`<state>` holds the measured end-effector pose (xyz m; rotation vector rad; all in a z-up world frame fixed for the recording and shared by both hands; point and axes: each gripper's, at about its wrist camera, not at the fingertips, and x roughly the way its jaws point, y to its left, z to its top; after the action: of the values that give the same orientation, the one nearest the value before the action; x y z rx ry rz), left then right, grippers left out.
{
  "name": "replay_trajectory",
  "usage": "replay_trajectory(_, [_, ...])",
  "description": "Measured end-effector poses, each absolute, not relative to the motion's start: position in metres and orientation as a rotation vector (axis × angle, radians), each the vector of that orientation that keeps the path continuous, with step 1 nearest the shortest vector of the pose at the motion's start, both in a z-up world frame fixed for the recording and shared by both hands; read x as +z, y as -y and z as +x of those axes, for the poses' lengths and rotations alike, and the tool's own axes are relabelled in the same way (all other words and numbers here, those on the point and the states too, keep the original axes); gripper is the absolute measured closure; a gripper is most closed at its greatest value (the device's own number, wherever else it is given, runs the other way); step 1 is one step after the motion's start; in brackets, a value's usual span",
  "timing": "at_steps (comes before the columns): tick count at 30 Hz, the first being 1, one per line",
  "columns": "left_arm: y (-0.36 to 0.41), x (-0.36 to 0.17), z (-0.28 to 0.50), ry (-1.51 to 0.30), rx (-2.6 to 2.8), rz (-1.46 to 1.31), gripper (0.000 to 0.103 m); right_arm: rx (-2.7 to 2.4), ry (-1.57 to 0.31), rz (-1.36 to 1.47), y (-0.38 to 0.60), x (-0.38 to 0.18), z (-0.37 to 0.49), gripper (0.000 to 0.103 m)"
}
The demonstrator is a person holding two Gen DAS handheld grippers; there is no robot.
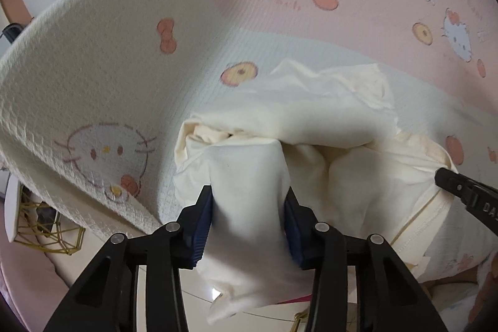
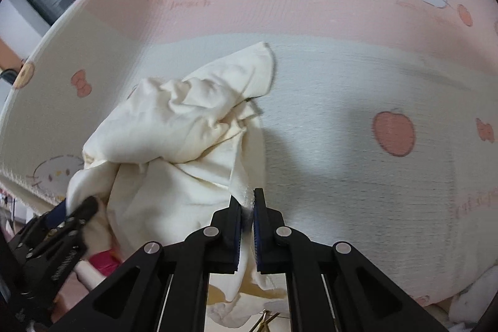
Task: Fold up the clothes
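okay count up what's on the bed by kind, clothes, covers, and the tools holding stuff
Cream garment: 1
Cartoon-print bed cover: 1
Tools: 2, left tool and right tool, both clamped on the garment
Total: 4

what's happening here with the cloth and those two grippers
A person is working a crumpled cream cotton garment with two handheld grippers on a pink and white cartoon-cat print bed cover. The left gripper is clamped on a thick bunch of the fabric, the right gripper is pinched on a thin hem edge. The garment is bunched up, not yet folded.
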<state>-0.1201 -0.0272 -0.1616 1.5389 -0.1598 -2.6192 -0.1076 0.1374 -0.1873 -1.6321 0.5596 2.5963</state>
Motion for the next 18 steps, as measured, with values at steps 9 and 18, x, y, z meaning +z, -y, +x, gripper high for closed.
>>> replay_trajectory(9, [-0.006, -0.143, -0.122, 0.25, -2.712, 1.511, 0.066, 2.505, -0.635, -1.482, -0.177, -0.179, -0.078, 0.099])
replay_trajectory(18, [-0.018, -0.141, -0.123, 0.296, -2.756, 1.504, 0.067, 2.388, -0.621, -1.493, -0.2, -0.189, -0.061, 0.1])
